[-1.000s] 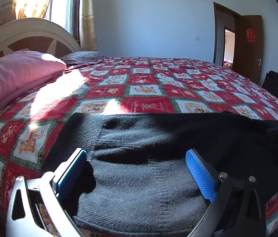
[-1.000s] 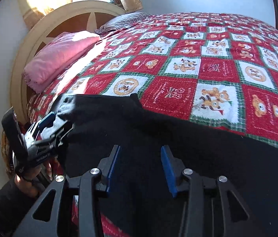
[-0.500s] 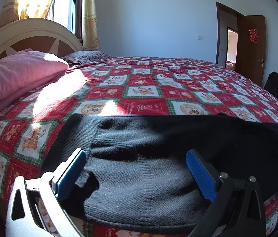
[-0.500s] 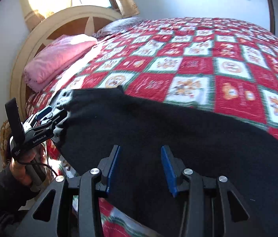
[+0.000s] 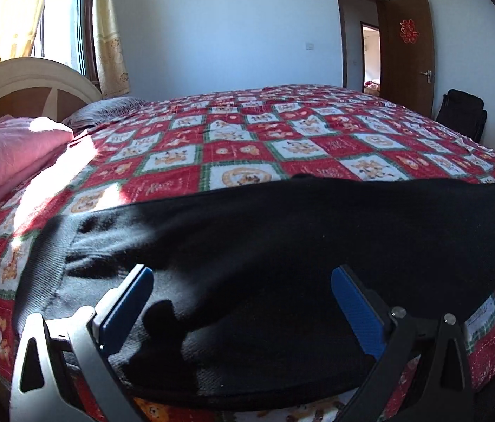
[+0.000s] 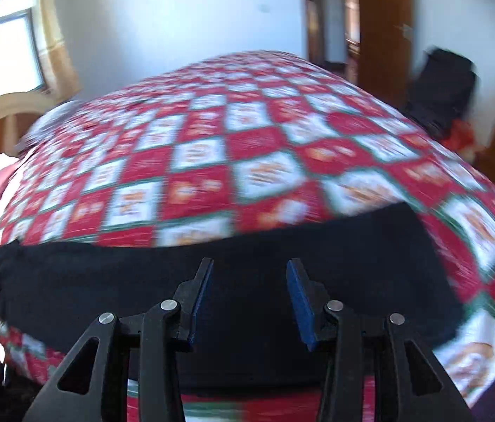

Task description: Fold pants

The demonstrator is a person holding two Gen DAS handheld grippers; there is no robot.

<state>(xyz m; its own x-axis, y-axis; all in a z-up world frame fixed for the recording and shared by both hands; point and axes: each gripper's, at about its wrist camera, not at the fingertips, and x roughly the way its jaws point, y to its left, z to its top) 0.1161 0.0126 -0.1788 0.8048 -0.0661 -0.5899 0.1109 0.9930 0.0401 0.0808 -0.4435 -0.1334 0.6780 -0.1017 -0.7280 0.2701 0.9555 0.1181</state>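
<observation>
Dark knit pants [image 5: 282, 246] lie flat across the near edge of the bed, with the ribbed waistband [image 5: 41, 263] at the left. They also show in the right wrist view [image 6: 247, 270] as a black band. My left gripper [image 5: 242, 288] is open and empty, just above the waist end of the pants. My right gripper [image 6: 249, 281] is open and empty, above the middle of the pants. The right wrist view is blurred by motion.
The bed has a red, white and green patchwork quilt [image 5: 282, 147]. A pink pillow [image 5: 5, 154] and a cream headboard [image 5: 26, 77] stand at the left. A brown door [image 5: 410, 52] and a dark chair [image 5: 463, 112] stand at the far right.
My left gripper has pulled back and risen a little off the waistband. My right gripper has swung to the right along the pants, so the left gripper has nearly left its view.
</observation>
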